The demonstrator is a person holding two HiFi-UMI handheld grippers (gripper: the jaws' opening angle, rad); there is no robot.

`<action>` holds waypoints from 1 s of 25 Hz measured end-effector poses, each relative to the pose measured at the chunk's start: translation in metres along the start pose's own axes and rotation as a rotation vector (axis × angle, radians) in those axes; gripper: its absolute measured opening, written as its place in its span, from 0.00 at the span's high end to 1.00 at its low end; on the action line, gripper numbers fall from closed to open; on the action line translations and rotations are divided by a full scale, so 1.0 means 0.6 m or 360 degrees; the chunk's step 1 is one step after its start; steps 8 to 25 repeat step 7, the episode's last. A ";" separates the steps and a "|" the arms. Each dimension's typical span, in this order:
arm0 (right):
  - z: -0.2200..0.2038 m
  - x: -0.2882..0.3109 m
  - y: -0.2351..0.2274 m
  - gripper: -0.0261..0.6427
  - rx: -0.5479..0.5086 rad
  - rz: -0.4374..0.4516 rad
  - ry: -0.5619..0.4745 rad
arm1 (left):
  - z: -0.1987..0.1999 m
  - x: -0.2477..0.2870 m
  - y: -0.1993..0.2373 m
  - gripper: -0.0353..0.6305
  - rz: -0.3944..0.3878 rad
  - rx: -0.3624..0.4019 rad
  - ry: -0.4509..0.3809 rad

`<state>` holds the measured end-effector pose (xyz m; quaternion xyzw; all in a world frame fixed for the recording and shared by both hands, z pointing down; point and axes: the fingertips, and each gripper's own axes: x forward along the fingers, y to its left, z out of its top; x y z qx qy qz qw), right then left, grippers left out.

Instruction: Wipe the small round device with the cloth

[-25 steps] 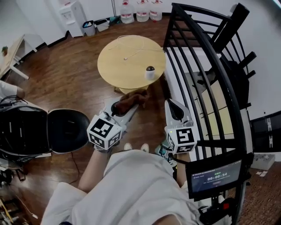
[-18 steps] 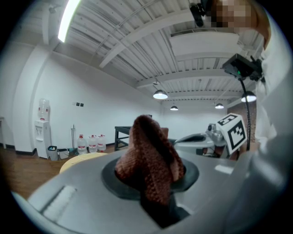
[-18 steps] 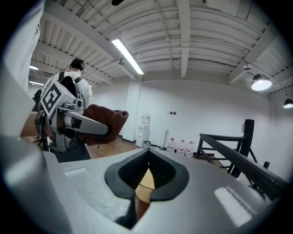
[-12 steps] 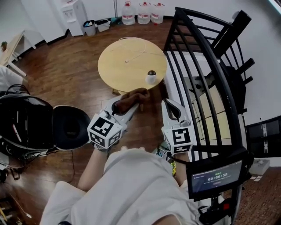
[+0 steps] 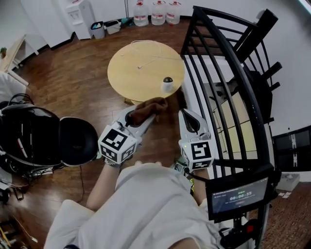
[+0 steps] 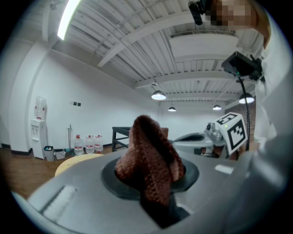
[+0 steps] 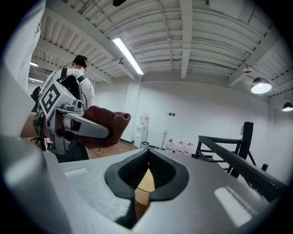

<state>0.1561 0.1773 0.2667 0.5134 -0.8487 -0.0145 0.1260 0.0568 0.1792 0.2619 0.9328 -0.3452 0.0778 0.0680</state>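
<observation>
The small round device (image 5: 167, 84), white with a dark domed top, stands near the right edge of the round wooden table (image 5: 131, 73). My left gripper (image 5: 146, 113) is shut on a brown cloth (image 5: 148, 108), held in the air just short of the table's near edge; the cloth (image 6: 151, 160) bulges out of the jaws in the left gripper view. My right gripper (image 5: 190, 120) is shut and empty, to the right of the left one, beside the black railing. In the right gripper view the left gripper and the cloth (image 7: 107, 125) show at the left.
A black metal railing (image 5: 228, 78) runs down the right side, close to my right gripper. A white cable (image 5: 146, 61) lies on the table. A black chair (image 5: 77, 141) stands at the left. Water bottles (image 5: 158, 12) and a white dispenser (image 5: 80, 17) stand at the far wall.
Both grippers have come slightly closer to the table over the second, with the cloth still held; between half a second ago and now almost nothing moves.
</observation>
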 end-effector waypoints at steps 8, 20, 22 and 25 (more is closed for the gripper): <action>-0.003 0.005 -0.001 0.96 0.0007 -0.0014 0.0003 | -0.004 0.002 0.005 0.76 -0.0009 0.0002 0.0010; -0.003 0.005 -0.001 0.96 0.0007 -0.0014 0.0003 | -0.004 0.002 0.005 0.76 -0.0009 0.0002 0.0010; -0.003 0.005 -0.001 0.96 0.0007 -0.0014 0.0003 | -0.004 0.002 0.005 0.76 -0.0009 0.0002 0.0010; -0.003 0.005 -0.001 0.96 0.0007 -0.0014 0.0003 | -0.004 0.002 0.005 0.76 -0.0009 0.0002 0.0010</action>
